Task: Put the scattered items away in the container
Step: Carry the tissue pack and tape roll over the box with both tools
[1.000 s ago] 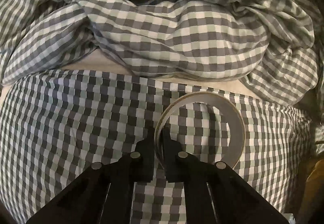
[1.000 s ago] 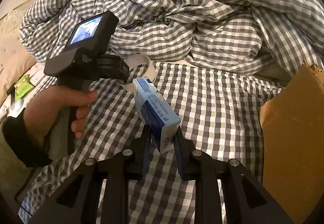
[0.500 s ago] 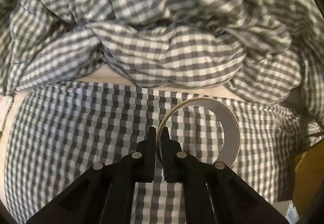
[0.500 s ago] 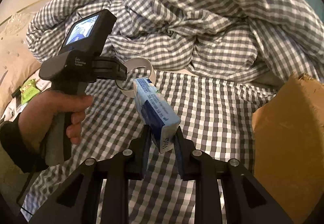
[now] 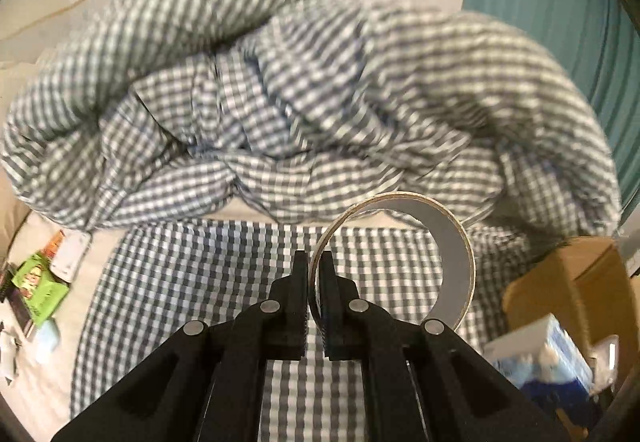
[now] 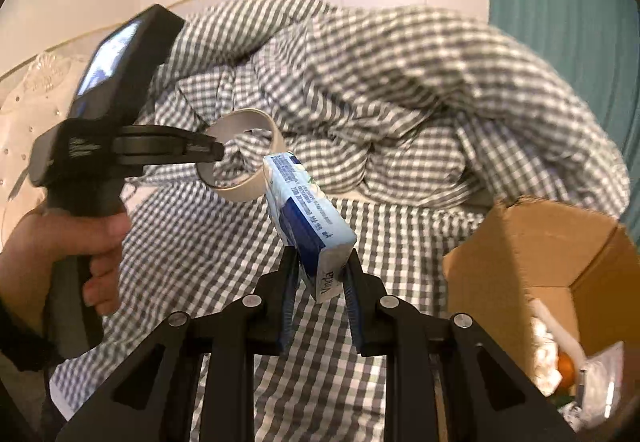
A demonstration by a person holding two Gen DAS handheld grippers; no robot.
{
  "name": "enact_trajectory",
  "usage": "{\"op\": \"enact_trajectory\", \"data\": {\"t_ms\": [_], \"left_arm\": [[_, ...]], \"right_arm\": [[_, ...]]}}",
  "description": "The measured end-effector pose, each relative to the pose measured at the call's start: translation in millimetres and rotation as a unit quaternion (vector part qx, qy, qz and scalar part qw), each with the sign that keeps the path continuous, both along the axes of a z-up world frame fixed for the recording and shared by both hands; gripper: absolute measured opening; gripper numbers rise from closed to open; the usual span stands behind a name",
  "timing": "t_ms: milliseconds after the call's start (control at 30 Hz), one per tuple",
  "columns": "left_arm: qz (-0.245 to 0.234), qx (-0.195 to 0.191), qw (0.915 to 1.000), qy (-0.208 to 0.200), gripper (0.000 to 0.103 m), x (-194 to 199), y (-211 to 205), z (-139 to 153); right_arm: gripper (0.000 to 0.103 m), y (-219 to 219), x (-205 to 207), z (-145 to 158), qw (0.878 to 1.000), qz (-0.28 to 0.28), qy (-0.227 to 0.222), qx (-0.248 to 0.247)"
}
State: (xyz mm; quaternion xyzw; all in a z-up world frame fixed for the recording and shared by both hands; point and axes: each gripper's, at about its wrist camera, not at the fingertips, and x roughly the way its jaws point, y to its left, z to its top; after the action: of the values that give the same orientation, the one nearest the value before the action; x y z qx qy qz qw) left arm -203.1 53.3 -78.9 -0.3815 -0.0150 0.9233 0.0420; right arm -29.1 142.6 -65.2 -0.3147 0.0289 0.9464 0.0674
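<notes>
- the left gripper (image 5: 314, 262) is clamped thin on the wall of a tape roll (image 5: 454, 262); one finger sits inside the ring and one outside, and the roll is held on edge, clear of the checked bed sheet (image 5: 180, 282).
- the right gripper (image 6: 320, 266) is closed on the short end of a blue tissue pack (image 6: 308, 214), which sticks forward and tilts up to the left, off the sheet.
- in the right wrist view, the left gripper's handle is seen gripped by the person's hand (image 6: 60, 242), with the tape roll just beyond the far tip of the tissue pack; whether they touch cannot be told.
- the cardboard box (image 6: 560, 242), taken as the container, stands open to the right, with several small things already inside.
- the step in hand is judged to be the carry to the box; both items are best brought over the opening one at a time, so that they are not knocked together.
- each grip should be loosened only once its item is well inside the rim, since the thin hold on the roll could let it swing or roll away.
- a green packet (image 5: 38, 284) and other small items are left by the pillow side, near the crumpled checked duvet (image 5: 320, 102).
</notes>
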Motion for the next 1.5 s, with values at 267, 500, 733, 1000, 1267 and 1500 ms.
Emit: {"op": "enact_trajectory", "data": {"t_ms": [267,500,733,1000,1267,1500], "left_arm": [[-0.016,0.006,0.9984,0.055,0.005,70,11,66],[-0.037,0.007,0.9942,0.101,0.005,126,34,115],[-0.067,0.017,0.9886,0.134,0.005,172,73,138],[-0.102,0.03,0.9848,0.137,0.005,202,121,138],[-0.125,0.03,0.9832,0.13,0.005,215,162,129],[-0.141,0.024,0.9839,0.107,0.005,205,189,108]], "right_arm": [[0.022,-1,50,46,0.999,-0.02,0.039,0.017],[0.022,12,96,83,0.996,-0.043,0.073,0.032],[0.022,42,144,108,0.991,-0.082,0.091,0.05],[0.022,86,188,123,0.984,-0.138,0.092,0.067],[0.022,130,207,122,0.977,-0.184,0.078,0.075],[0.022,170,206,102,0.974,-0.211,0.053,0.068]]}}
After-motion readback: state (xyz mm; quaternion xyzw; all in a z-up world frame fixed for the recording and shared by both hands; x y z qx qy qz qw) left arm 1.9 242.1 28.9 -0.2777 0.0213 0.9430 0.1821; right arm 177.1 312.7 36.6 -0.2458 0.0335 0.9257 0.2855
